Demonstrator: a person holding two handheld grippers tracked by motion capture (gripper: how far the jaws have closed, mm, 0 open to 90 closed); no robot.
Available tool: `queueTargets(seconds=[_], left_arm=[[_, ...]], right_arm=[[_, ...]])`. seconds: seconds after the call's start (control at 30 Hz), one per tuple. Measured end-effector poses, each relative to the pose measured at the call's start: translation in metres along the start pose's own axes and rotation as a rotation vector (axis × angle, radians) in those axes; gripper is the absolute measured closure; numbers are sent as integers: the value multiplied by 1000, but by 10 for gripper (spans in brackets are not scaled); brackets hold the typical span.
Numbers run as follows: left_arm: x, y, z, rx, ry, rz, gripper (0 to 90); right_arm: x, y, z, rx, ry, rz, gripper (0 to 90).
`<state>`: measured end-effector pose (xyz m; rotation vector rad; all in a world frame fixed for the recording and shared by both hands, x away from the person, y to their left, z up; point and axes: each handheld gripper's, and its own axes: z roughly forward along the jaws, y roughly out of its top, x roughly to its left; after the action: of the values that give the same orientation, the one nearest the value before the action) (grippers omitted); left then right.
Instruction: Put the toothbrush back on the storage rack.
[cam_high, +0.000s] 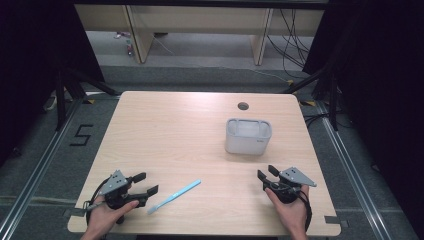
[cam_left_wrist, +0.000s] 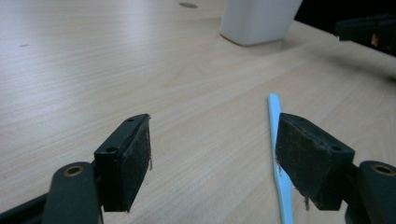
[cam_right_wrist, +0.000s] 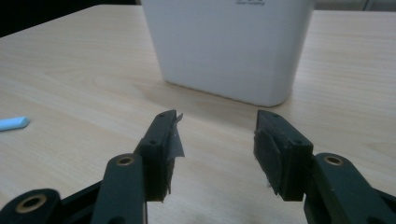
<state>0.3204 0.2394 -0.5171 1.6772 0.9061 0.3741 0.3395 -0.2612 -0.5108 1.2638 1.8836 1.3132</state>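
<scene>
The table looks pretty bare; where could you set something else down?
Widest free patch: the table's left and middle, bordered by the white bin and blue toothbrush. It is tighter near the front edge, where the left hand-held gripper and right hand-held gripper rest.

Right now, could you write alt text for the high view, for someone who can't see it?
A person's two hands each hold an open hand-held gripper at the near edge of a wooden table: left hand-held gripper, right hand-held gripper. A light blue toothbrush lies beside the left one, untouched, and a white tub stands beyond the right one.
</scene>
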Motion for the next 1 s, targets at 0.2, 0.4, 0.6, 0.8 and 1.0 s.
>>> queueTargets(seconds=[0.2,0.4,0.6,0.8,1.0], left_arm=[[0,6,-4,5,18,-8,302],[-3,13,-5,55,33,-5,336],[-9,23,-6,1,32,41,424],[-13,29,-1,139,23,85,394],[-21,34,16,416,-3,137,354]], right_arm=[[-3,-3,-2,-33,-21,20,500],[-1,-4,0,-12,-23,45,497],[-6,-3,2,-6,-7,20,496],[-4,-3,0,6,-22,64,497],[-5,-3,1,1,-7,39,497]])
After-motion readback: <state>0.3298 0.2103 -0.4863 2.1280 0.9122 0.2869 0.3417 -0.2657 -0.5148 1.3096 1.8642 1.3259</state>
